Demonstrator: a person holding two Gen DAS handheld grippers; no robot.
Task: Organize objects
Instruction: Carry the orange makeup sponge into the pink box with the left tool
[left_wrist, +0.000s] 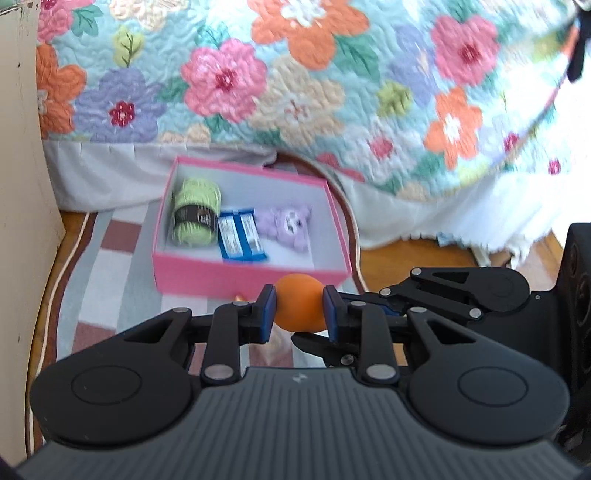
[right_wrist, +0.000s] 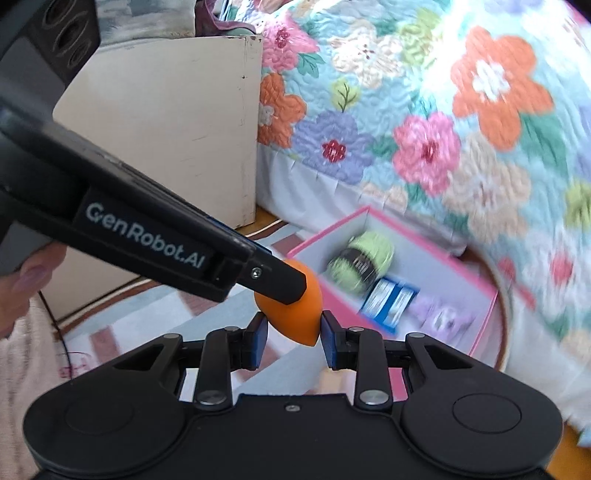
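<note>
Sponge: orange, egg-shaped sponge (left_wrist: 300, 308) is held up in the air in front of the pink box, with both grippers on it at once.
Left gripper: left gripper (left_wrist: 300, 310) has its 2 blue pads (left_wrist: 269, 314) pressed on the sides of the sponge, so it is clamped narrow on it.
Right gripper: right gripper (right_wrist: 293, 332) has its pads (right_wrist: 260, 338) at the pointed lower end of the sponge (right_wrist: 295, 314); the right pad touches it, the left pad looks just beside it, and a firm grip cannot be told.
Crossing: in the right wrist view the left gripper's finger (right_wrist: 273, 280) comes in from the left and covers the top of the sponge.
Box: pink box (left_wrist: 173, 273) sits open on a striped rug (left_wrist: 99, 280), close to a bed with a flowered quilt (left_wrist: 295, 92).
Box contents: 1 green ball of yarn (left_wrist: 195, 210) on the left, a blue packet (left_wrist: 240, 240) in the middle, a purple soft toy (left_wrist: 284, 225) on the right, side by side.
Cabinet: cream cabinet (right_wrist: 177, 122) stands left of the bed.
</note>
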